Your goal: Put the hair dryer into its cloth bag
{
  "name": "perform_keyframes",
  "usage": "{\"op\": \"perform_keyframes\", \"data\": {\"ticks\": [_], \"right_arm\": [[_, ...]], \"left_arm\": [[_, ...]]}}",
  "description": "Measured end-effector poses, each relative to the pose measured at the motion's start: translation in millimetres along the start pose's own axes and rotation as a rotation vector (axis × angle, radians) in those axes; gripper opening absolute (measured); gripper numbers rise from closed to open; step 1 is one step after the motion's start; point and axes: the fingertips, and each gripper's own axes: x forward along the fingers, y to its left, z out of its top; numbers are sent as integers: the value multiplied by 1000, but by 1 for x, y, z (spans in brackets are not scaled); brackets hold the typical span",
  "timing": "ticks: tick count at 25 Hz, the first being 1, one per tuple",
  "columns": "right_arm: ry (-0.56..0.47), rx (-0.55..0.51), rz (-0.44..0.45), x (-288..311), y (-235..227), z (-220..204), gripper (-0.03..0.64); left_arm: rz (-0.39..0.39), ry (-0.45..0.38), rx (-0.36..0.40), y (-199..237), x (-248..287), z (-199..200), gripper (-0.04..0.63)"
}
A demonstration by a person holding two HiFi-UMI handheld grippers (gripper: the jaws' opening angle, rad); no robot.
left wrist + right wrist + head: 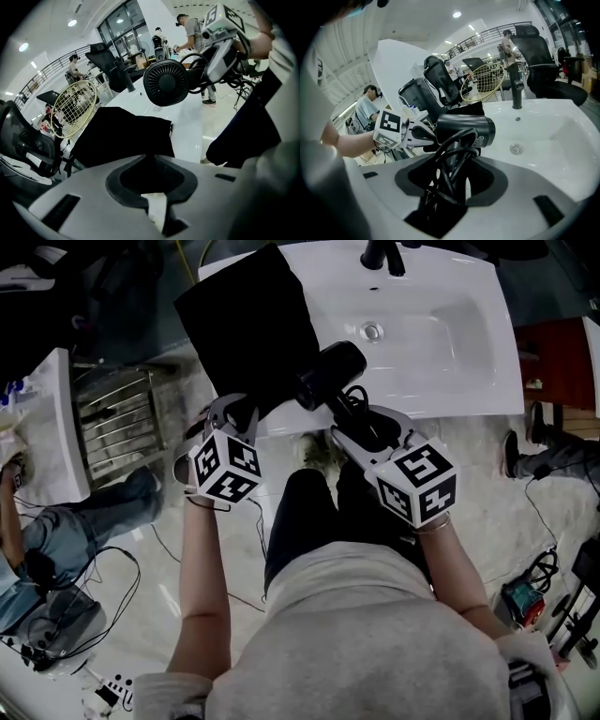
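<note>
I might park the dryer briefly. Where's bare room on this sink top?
The basin is bare around the drain, out to its right rim. The cloth bag covers the left end; the left gripper, right gripper and hair dryer crowd the front edge.

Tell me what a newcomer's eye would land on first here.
The black hair dryer stands out first, held over the front edge of the white sink by its cord-wrapped handle, which is in the jaws of the right gripper. Beside it, the black cloth bag lies flat on the sink's left side, its near edge pinched by the left gripper.
</note>
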Motion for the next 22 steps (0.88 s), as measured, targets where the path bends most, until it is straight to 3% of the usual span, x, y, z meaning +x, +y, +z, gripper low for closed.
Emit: {"op": "perform_keyframes", "data": {"ticks": [7, 12, 22], "right_arm": [[-10, 27, -15, -2, 1, 2, 201], [-4, -10, -5, -7, 5, 7, 201], [3, -101, 72, -35, 23, -6, 201]], "left_arm": [[-38, -23, -6, 0, -3, 5, 14], [-74, -92, -127, 8, -11, 21, 14], [-49, -193, -290, 5, -40, 57, 12]]}}
